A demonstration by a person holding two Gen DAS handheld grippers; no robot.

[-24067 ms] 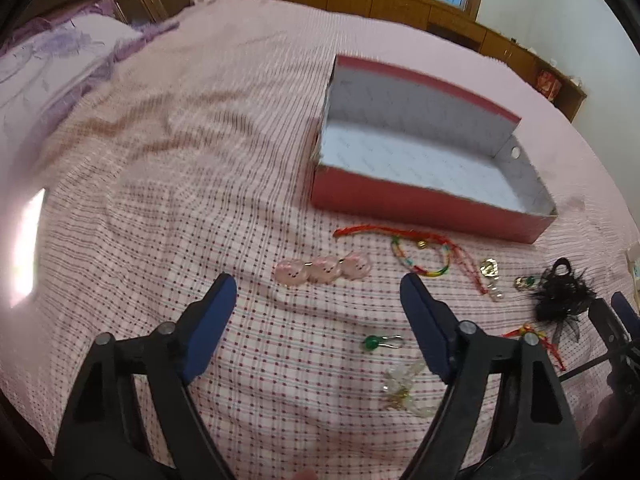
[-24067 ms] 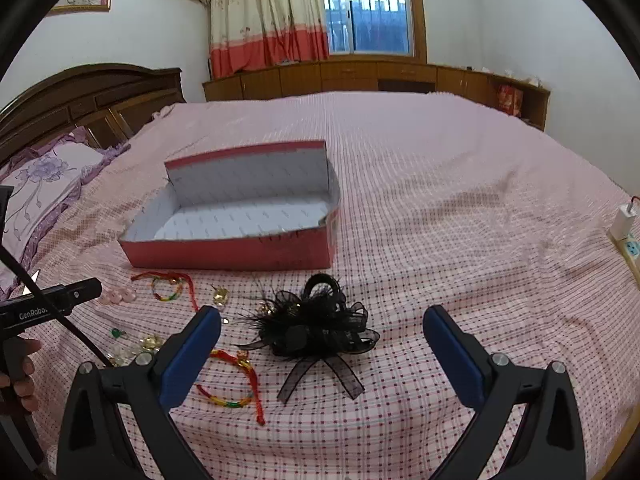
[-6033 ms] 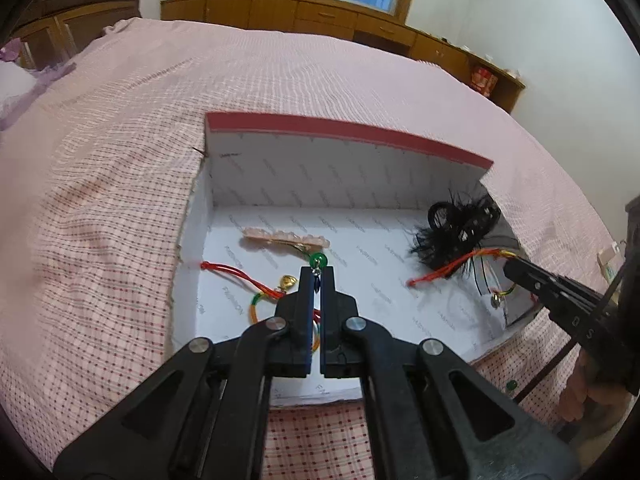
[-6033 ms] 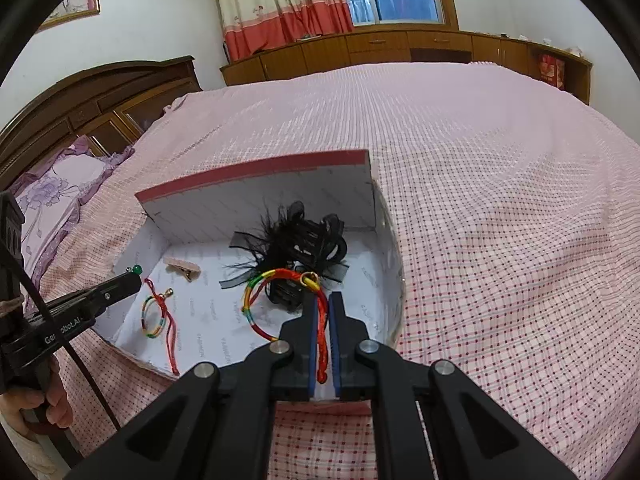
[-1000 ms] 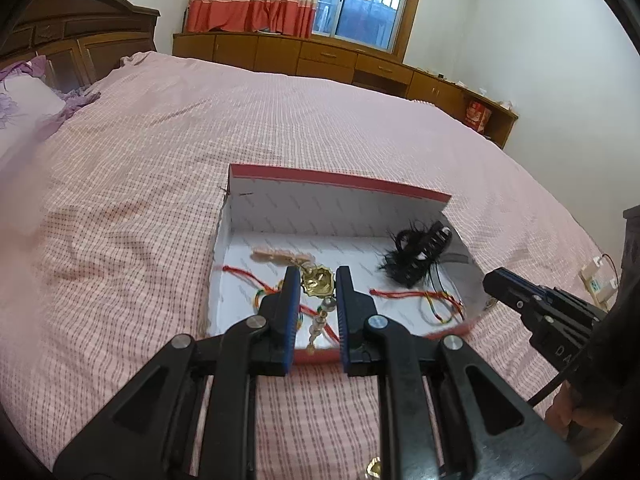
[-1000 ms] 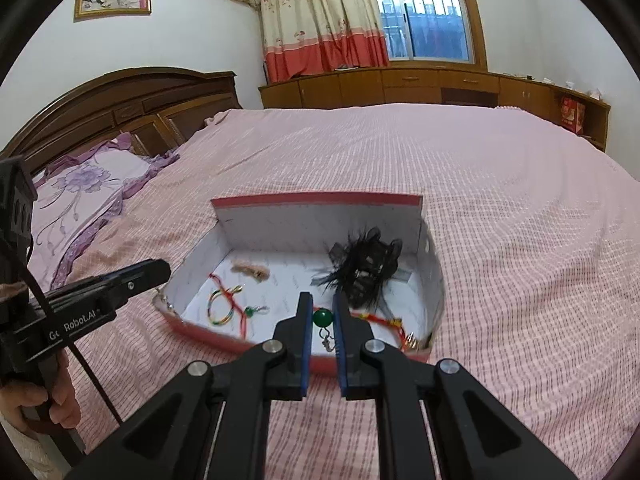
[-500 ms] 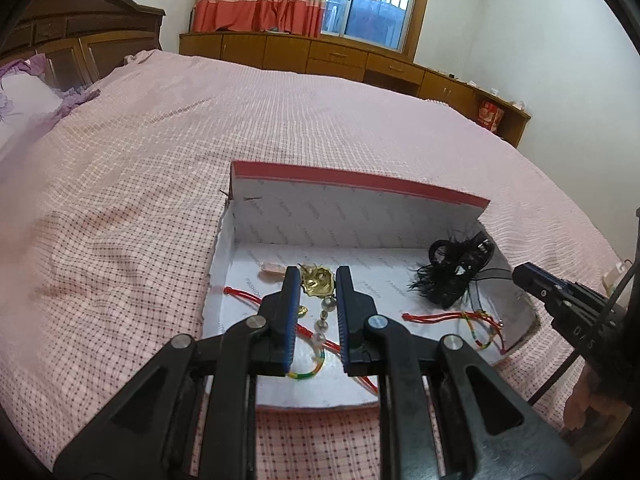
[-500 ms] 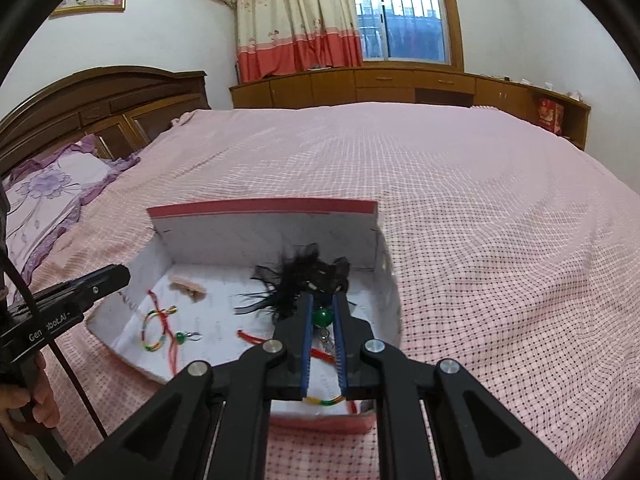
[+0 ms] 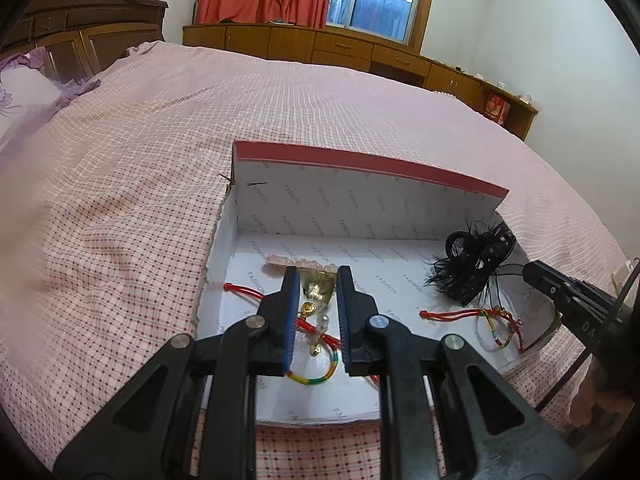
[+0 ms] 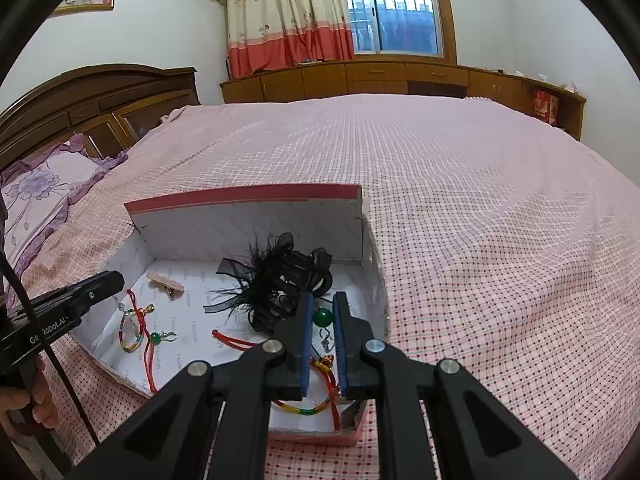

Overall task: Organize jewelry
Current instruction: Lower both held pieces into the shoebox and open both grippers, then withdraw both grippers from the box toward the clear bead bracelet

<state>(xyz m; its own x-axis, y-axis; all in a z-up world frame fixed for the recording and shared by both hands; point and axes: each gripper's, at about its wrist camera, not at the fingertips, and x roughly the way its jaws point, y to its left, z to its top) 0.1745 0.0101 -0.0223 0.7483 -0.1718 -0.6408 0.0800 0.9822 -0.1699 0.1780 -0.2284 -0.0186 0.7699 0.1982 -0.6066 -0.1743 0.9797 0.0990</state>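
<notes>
An open red box with a white lining (image 9: pixel 360 216) (image 10: pixel 248 236) lies on the pink checked bed. In it are a black feather hair clip (image 9: pixel 476 264) (image 10: pixel 280 280), a pink hair clip (image 9: pixel 296 262) (image 10: pixel 164 282), two red cord bracelets with coloured beads (image 9: pixel 496 320) (image 10: pixel 134 328) and a green bead charm (image 10: pixel 158 338). My left gripper (image 9: pixel 318 280) hangs over the box's left half, its jaws slightly parted around a gold pendant with pearls (image 9: pixel 318 290). My right gripper (image 10: pixel 320 304) is over the box's right end, its jaws slightly parted around a second green bead charm (image 10: pixel 322 317).
The bed's pink cover spreads around the box. A purple pillow (image 10: pixel 44 184) and a dark wooden headboard (image 10: pixel 92 100) are at the left. A low wooden cabinet (image 10: pixel 400 76) runs under the window at the far side.
Both grippers have come down lower over the box. Their jaws have parted a little around the gold pendant and the green bead charm.
</notes>
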